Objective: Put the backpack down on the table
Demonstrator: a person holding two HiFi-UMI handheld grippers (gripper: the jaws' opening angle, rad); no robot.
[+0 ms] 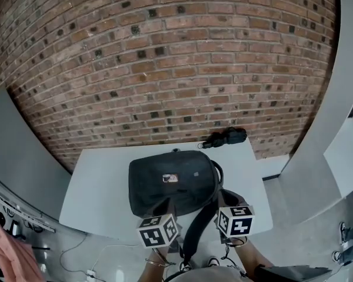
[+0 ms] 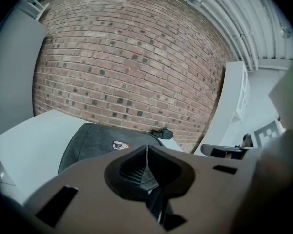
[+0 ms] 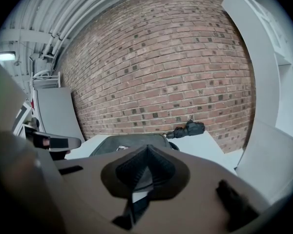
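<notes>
The white rectangular table carried the dark grey fabric backpack flat, at twelve o'clock from your claws. Your left gripper and right gripper were each clamped shut on its black webbing straps (trailing toward six), equally near.

1. The wall is red-brown brick, dotted with small dark squares.
2. The desk is plain pale grey.
3. The backpack is charcoal black, with a small white and rust patch on top.
4. A black bundle lies on the desk's far edge.
5. The left claw and right claw are dull brown with black ribbed pads.
6. Each cube bears black-and-white square markers.
7. The cloth at the lower left is salmon pink.
</notes>
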